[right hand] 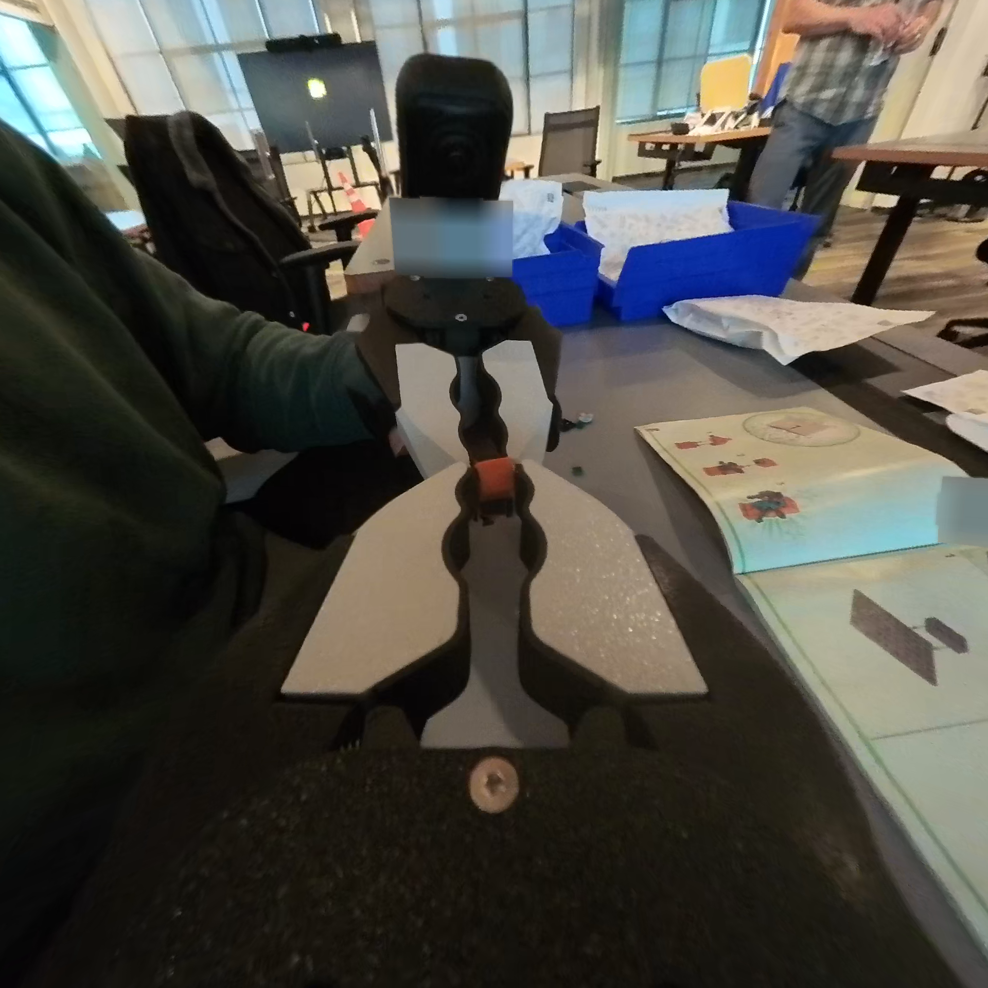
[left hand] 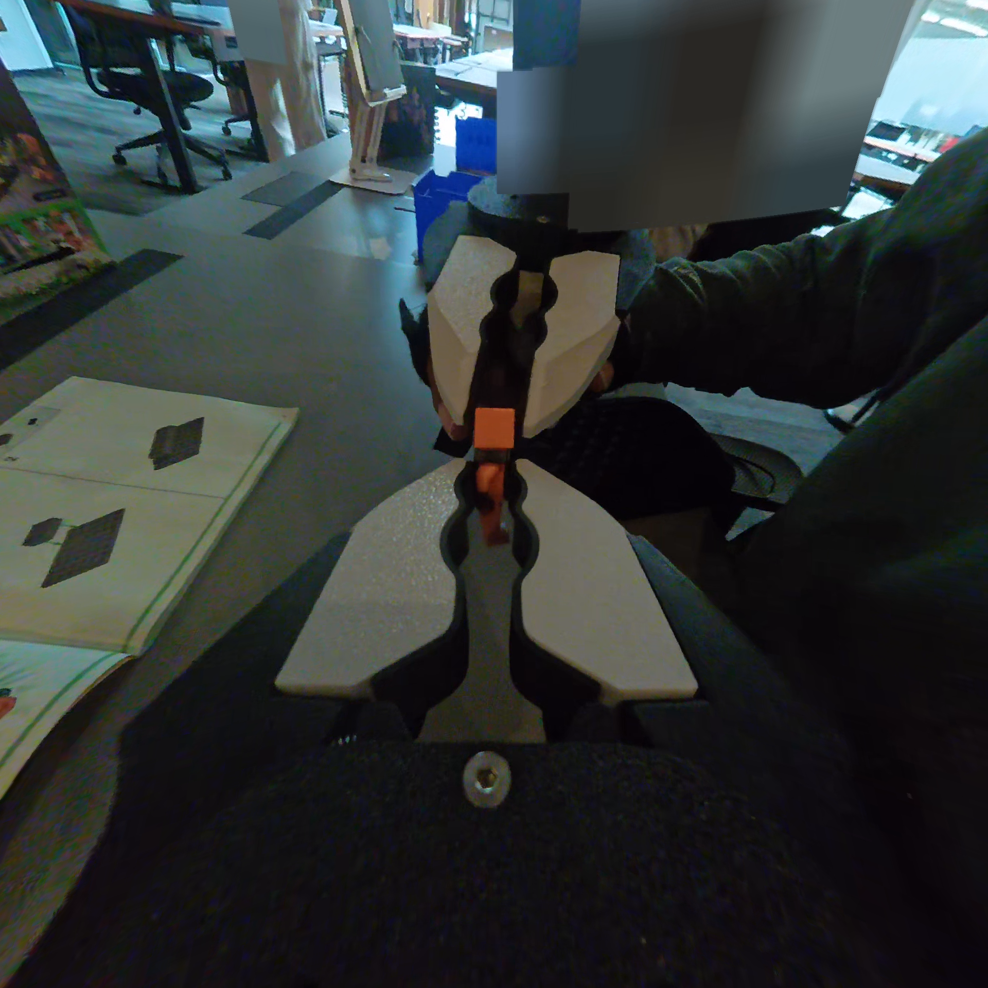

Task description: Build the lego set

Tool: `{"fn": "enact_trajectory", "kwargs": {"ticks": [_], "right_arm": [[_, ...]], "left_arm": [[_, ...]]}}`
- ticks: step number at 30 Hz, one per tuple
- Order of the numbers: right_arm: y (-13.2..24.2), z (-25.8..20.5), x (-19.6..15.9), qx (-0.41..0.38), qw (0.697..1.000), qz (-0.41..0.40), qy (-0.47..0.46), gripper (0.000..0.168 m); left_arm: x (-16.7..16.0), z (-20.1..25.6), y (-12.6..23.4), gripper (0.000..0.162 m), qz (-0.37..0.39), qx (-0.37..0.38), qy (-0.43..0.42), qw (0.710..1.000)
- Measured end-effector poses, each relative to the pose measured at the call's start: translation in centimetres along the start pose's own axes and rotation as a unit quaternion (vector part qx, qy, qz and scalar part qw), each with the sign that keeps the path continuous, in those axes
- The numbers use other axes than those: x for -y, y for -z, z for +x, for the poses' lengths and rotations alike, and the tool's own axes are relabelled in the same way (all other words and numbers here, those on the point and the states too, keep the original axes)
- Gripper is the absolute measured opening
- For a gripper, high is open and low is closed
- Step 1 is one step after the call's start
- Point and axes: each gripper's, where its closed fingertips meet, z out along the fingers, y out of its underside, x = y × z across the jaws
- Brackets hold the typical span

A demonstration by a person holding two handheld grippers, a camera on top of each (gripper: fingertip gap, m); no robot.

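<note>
Left tool (left hand: pixel 489 481), right tool (right hand: pixel 492 484) tip-to-tip, pinching orange lego piece (left hand: pixel 494 426); no legible writing.

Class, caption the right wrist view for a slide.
Two grippers meet tip to tip over the grey table, pinching an orange Lego piece between them.

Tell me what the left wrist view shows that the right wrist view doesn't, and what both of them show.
Only the left wrist view: the colourful set box standing at the table's far left, and a wooden easel stand on the floor beyond.

Only the right wrist view: white bags in the blue bins, a loose white bag on the table, a dark screen and a standing person.

Both: the two grippers meeting tip to tip on a small orange piece, and the open instruction booklet.
</note>
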Motion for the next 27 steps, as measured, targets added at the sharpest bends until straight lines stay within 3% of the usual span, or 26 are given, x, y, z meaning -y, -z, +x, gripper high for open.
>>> {"fn": "enact_trajectory", "kwargs": {"ticks": [4, 7, 13, 17, 20, 25, 27], "right_arm": [[-0.7, 0.0, -0.5, 0.011, 1.0, -0.028, 0.001, 0.031], [-0.9, -0.2, 0.1, 0.026, 1.0, -0.014, 0.0, 0.014], [-1.2, 0.2, -0.2, 0.027, 0.999, -0.035, -0.016, 0.013], [-0.6, 1.5, -0.5, 0.011, 0.997, -0.067, -0.031, 0.013], [0.1, 3.7, -1.6, -0.027, 0.99, -0.135, -0.016, 0.013], [0.1, 7.1, -4.2, -0.05, 0.975, -0.216, -0.002, 0.013], [-0.5, 8.1, -5.2, -0.05, 0.97, -0.237, -0.003, 0.013]], "left_arm": [[0.3, -0.1, 0.1, 0.011, 0.009, 0.006, -0.005, 1.0], [0.5, 0.1, 0.4, 0.012, 0.016, 0.006, -0.017, 1.0], [0.1, -0.5, 0.5, 0.015, 0.016, 0.029, -0.026, 0.999], [-1.0, -1.5, 0.7, 0.037, -0.009, 0.064, -0.042, 0.997], [-1.7, -3.5, 1.5, 0.03, -0.019, 0.122, -0.034, 0.992], [-1.8, -7.1, 4.4, 0.001, 0.011, 0.223, 0.01, 0.975], [-1.8, -8.1, 5.8, 0.0, 0.026, 0.259, 0.022, 0.965]]}}
